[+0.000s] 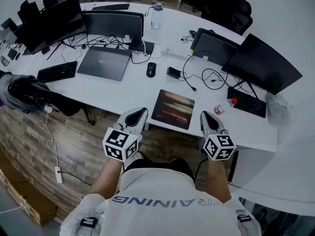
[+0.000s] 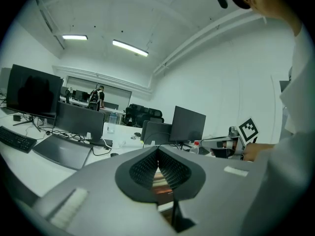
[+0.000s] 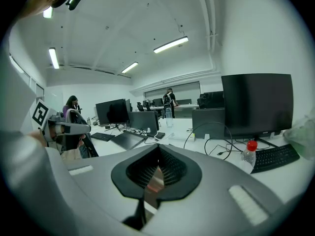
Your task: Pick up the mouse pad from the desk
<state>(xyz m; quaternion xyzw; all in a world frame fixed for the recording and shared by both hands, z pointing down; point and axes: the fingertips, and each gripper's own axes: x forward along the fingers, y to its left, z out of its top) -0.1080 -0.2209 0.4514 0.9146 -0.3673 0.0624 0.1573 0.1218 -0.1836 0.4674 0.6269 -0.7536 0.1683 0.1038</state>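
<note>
Mouse pad [image 1: 173,108] flat, long axis along desk [image 1: 113,95] edge; left tongs [image 1: 141,112], right tongs [image 1: 205,116] clenched

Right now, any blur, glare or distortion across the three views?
Head view: evenly lit, sharp; wide-angle bows the desk; pale streaks on the mouse pad may be print or glare. Left gripper view: strong fisheye, black corners, ceiling lights blown out. Right gripper view: same fisheye and dark corners.

Mouse pad [image 1: 173,108]: smooth, slight sheen. Desk [image 1: 113,90]: smooth, matt white. Floor [image 1: 22,134]: wood planks. Left gripper [image 1: 141,112] shell: matt grey plastic; pads [image 2: 145,168] ribbed black.
</note>
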